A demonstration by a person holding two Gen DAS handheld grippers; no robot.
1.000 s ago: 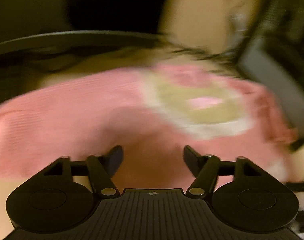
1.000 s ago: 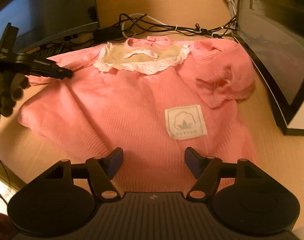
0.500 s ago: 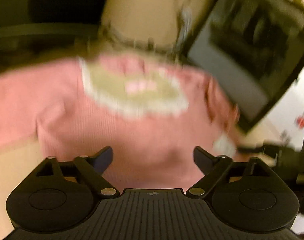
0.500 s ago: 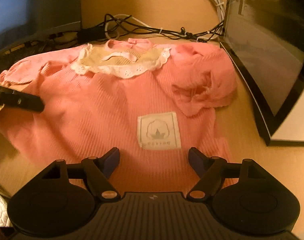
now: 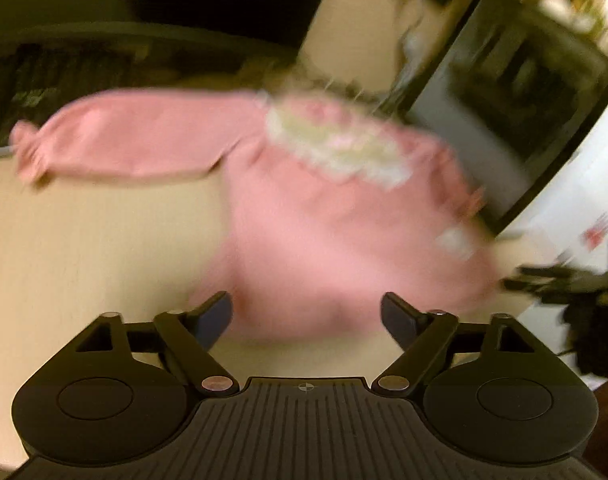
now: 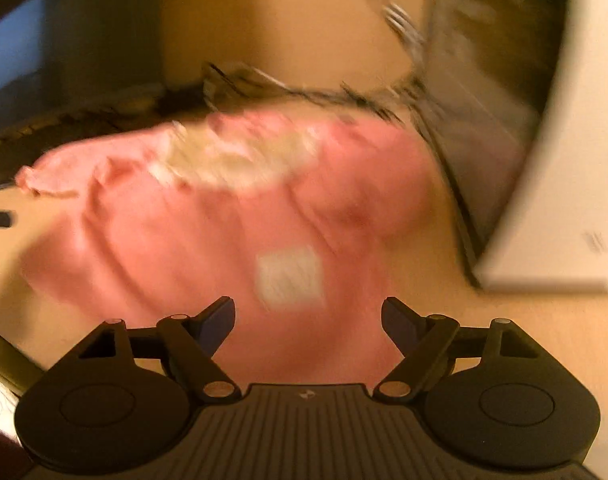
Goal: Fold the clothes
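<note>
On the desk, centre: pink sweater (image 6: 207, 240), spread flat on the wooden desktop (image 5: 83, 248), neckline at the far end, hem at the near end; both views blurred.
Collar: pale lace yoke (image 6: 231, 160) at the far end of the sweater.
Patch: square white label (image 6: 289, 276) on the front, toward the near hem.
Left sleeve of the scene: stretched out flat to the left in the left wrist view (image 5: 135, 136), cuff gathered at its tip.
Right sleeve of the scene: bunched in a heap on the right side of the body (image 6: 368, 200).
Left gripper (image 5: 306, 316): spread wide, jaws having just been opening, pinching nothing; hem visible between the fingers, not pressed.
Right gripper (image 6: 308, 316): spread wide, jaws having just been opening, nothing pinched; pink fabric seen in the gap, pads clear of it.
Far right: dark monitor (image 6: 484, 128) standing just beside the sweater.
Far left: second dark screen (image 6: 35, 48).
Far edge: tangle of cables (image 6: 304, 92) just beyond the collar.
</note>
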